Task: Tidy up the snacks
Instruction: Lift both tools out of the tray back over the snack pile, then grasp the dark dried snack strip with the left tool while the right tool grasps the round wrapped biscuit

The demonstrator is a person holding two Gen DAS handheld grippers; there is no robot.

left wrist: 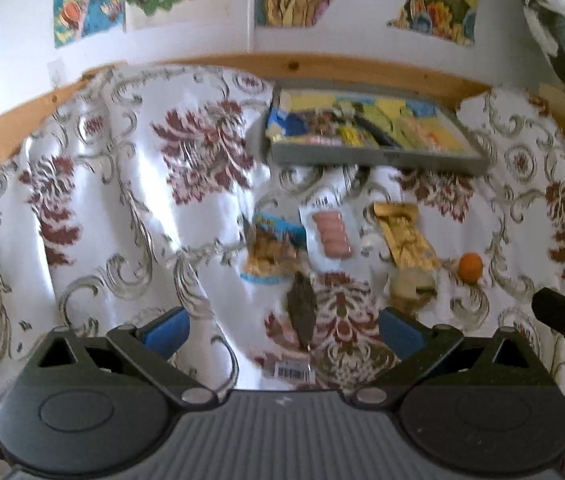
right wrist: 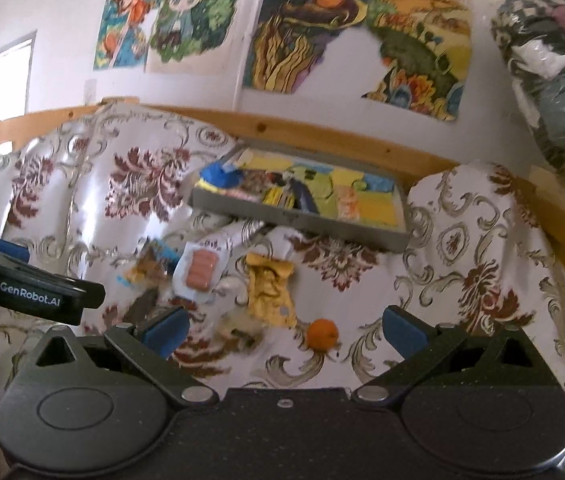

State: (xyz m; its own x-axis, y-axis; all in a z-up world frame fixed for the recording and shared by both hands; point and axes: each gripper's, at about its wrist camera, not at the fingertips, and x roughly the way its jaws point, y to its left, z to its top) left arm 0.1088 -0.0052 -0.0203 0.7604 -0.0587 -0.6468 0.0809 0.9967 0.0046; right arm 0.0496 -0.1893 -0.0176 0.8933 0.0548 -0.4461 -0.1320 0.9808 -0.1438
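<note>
Snacks lay loose on the patterned bed cover, left to right a chip packet (left wrist: 272, 246), sausage pack (left wrist: 330, 234), gold packet (left wrist: 402, 236) and orange (left wrist: 470, 266), near the grey tray (left wrist: 378, 158); left claw (left wrist: 282, 330) and right claw (right wrist: 284, 330) were wide open, empty, best lowered squarely over one packet.

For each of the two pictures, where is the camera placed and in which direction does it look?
Left wrist: sits behind the open left tongs, faces the grey tray and wall; the right tongs show at right.
Right wrist: sits behind the open right tongs, faces the same tray; the left tongs show at left.
Shared: tray, sausage pack, orange ball, patterned cloth.
</note>
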